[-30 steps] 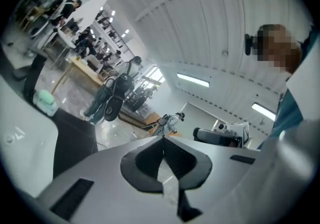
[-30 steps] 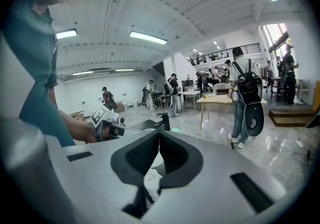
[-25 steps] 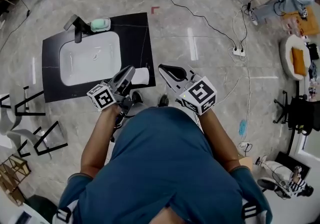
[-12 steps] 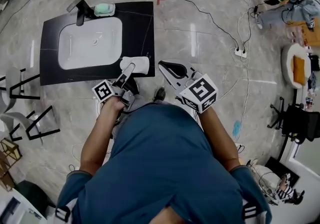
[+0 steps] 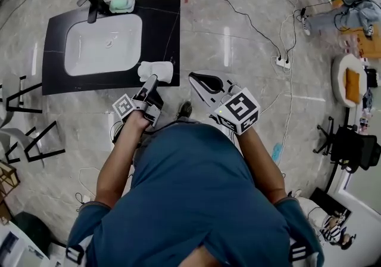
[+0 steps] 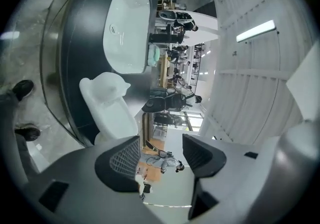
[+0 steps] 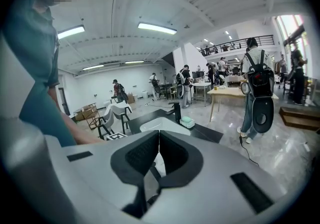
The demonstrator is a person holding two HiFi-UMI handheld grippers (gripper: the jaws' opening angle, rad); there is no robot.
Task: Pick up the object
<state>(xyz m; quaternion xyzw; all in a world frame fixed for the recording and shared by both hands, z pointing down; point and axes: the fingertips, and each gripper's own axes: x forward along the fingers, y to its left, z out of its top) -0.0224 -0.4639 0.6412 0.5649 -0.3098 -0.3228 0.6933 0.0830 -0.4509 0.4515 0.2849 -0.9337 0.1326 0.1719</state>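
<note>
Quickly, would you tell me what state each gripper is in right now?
Left gripper: open, jaws have just been opening, nothing between them.
Right gripper: shut, empty.

In the head view's upper left, a black countertop slab with a white rectangular basin carries a black metal tap and pale green soap at its top edge and a white moulded plastic object at its lower right corner.

Big open lab/test hall, not a home: freestanding sink counter on a polished stone floor, loose cables and power strip, ceiling strip lights, mezzanine, worktables, several people about.
</note>
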